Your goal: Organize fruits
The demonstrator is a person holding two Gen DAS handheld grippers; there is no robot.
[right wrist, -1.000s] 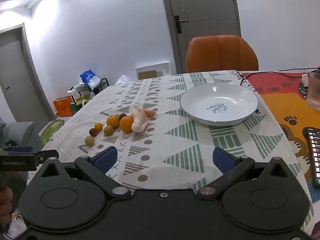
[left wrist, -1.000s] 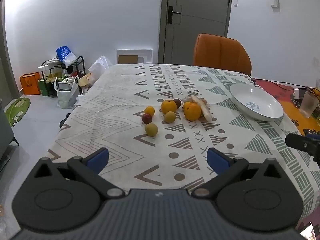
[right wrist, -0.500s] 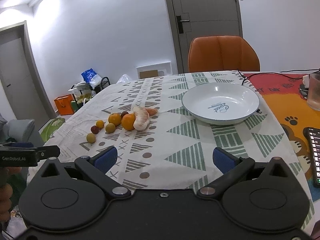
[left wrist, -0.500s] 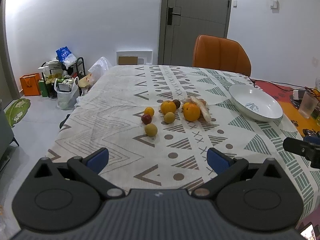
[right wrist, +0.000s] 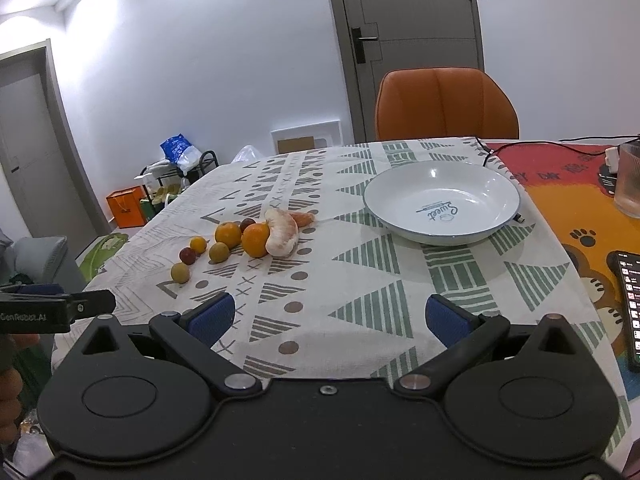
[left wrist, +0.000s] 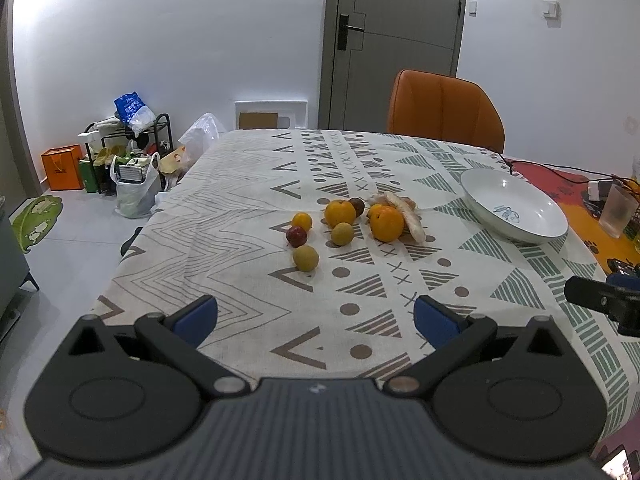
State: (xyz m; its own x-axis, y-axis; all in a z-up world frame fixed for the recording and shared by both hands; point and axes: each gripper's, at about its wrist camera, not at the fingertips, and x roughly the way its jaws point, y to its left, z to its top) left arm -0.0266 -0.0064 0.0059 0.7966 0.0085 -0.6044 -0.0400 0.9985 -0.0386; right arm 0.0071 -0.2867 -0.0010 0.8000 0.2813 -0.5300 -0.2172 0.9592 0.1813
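The fruits sit loose on the tablecloth, clustered just left of the empty white bowl, likely their destination. The left gripper and right gripper hang spread wide near the table edge, holding nothing.

In the right wrist view, a black phone is cut off by the right edge, as is a ribbed translucent glass at upper right. A dark plum sits half hidden behind the oranges. Bowl lettering stays unreadable from the left view.
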